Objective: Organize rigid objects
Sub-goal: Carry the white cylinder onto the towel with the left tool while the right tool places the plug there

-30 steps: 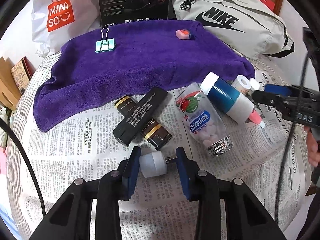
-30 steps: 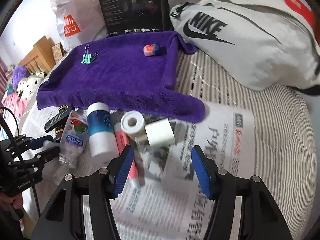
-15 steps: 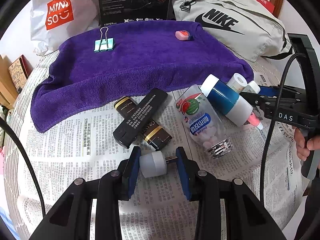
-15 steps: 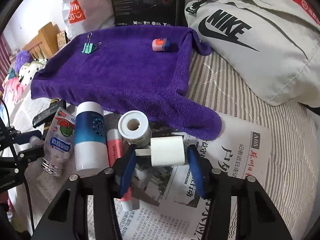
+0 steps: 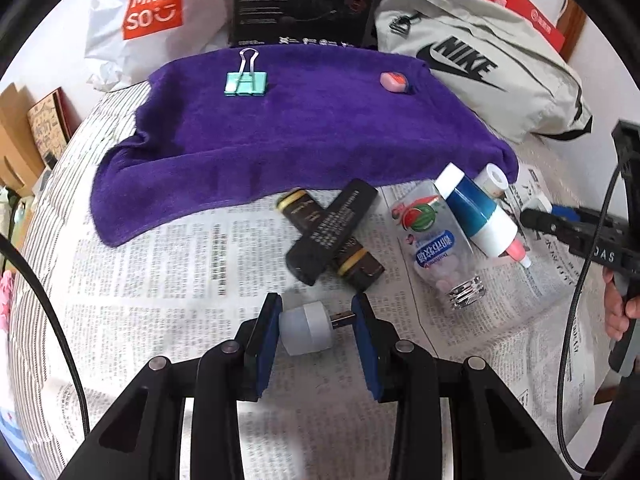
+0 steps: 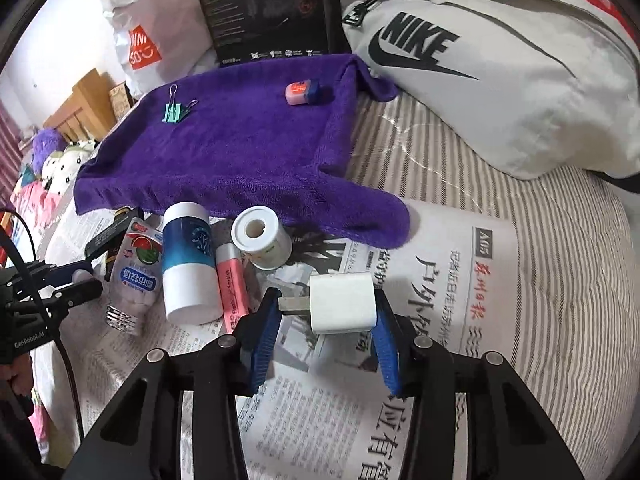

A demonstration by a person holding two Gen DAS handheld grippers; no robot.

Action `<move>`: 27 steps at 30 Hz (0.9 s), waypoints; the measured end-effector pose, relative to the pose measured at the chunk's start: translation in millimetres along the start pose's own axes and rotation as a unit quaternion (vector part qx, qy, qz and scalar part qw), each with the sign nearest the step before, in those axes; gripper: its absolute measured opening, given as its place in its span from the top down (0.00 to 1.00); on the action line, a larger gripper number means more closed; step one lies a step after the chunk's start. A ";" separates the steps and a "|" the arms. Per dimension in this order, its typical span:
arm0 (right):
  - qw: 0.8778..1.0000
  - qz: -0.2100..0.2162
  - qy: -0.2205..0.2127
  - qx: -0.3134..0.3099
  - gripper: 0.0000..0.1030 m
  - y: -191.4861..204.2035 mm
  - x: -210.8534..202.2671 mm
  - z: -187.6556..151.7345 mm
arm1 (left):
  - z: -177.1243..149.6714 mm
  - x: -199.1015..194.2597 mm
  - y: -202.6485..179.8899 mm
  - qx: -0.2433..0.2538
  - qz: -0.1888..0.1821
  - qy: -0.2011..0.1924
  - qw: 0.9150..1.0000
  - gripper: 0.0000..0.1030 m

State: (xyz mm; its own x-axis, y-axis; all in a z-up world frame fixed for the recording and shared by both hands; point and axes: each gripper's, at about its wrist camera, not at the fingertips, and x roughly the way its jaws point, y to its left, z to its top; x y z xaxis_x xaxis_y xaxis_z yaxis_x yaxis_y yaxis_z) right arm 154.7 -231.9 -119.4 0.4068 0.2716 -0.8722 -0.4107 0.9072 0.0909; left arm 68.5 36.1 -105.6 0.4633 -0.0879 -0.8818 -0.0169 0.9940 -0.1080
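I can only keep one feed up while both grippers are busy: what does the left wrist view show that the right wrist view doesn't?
Only the left wrist view: the left gripper shut on a small white USB plug, and the two crossed black tubes in full.

Only the right wrist view: the right gripper closing around a white charger cube, its pads at the prongs and the far side, and the white roll's open end.

Both: purple towel with green binder clip and pink eraser, candy bottle, blue-and-white bottle.
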 end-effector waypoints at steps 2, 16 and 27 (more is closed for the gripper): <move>1.000 -0.002 0.000 0.003 0.57 0.0 -3.0 -1.6 | 0.5 -3.9 3.2 -0.001 0.004 -0.004 1.000 0.67; 1.000 -0.010 -0.010 -0.027 0.57 13.3 -28.9 4.6 | 11.9 -25.9 9.9 0.002 -0.007 -0.024 1.000 0.67; 0.998 0.001 -0.021 -0.056 0.57 33.5 -31.9 27.5 | 34.0 -30.7 14.1 0.004 -0.020 -0.038 0.999 0.67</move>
State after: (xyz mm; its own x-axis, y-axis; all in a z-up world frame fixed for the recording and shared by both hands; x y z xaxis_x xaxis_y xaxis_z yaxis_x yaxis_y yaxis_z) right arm 150.4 -201.4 -75.3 0.4398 0.2882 -0.8506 -0.4982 0.8663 0.0359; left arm 84.2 55.0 -64.4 0.5299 -0.1225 -0.8391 0.0107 0.9904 -0.1379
